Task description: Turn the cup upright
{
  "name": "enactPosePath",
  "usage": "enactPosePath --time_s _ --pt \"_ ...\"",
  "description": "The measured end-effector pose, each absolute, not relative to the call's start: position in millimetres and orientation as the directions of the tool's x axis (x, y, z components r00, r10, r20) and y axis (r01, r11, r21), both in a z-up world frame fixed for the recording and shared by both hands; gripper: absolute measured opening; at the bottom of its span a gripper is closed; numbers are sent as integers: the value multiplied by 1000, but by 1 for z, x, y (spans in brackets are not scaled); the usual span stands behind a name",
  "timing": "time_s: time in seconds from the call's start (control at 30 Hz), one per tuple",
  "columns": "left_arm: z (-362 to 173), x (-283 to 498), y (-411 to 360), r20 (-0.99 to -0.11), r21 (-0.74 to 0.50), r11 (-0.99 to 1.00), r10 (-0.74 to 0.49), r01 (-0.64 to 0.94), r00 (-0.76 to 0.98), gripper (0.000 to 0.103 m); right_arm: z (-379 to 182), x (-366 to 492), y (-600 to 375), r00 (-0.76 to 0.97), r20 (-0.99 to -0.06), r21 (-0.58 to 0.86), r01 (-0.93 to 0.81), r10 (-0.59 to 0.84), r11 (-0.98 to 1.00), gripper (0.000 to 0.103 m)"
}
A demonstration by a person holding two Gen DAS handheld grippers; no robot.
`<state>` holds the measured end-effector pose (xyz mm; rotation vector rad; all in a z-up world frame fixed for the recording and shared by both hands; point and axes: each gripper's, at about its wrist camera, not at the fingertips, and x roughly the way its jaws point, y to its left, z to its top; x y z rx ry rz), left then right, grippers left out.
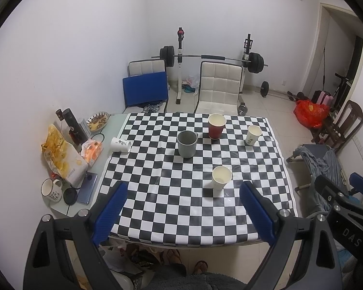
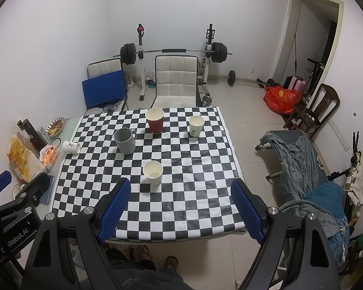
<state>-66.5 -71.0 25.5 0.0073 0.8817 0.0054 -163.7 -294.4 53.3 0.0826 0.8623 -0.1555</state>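
Left hand-held gripper (image 1: 182,209) wide, above table edge | right hand-held gripper (image 2: 180,206) wide, level

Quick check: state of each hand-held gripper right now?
Left hand-held gripper: open, holding nothing.
Right hand-held gripper: open, holding nothing.

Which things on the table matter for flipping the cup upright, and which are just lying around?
For the job: tipped white cup lying on its side at the cloth's left edge; left gripper and right gripper, both open.

Lying about: grey mug, red cup, two upright paper cups, chip bag.
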Motion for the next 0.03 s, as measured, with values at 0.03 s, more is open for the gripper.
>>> enactPosePath --time_s 0.03 --pt "26 -66 -71 -773 7 1000 5 -1 634 95 54 -162 -294 640 -762 11 167 -100 986 86"
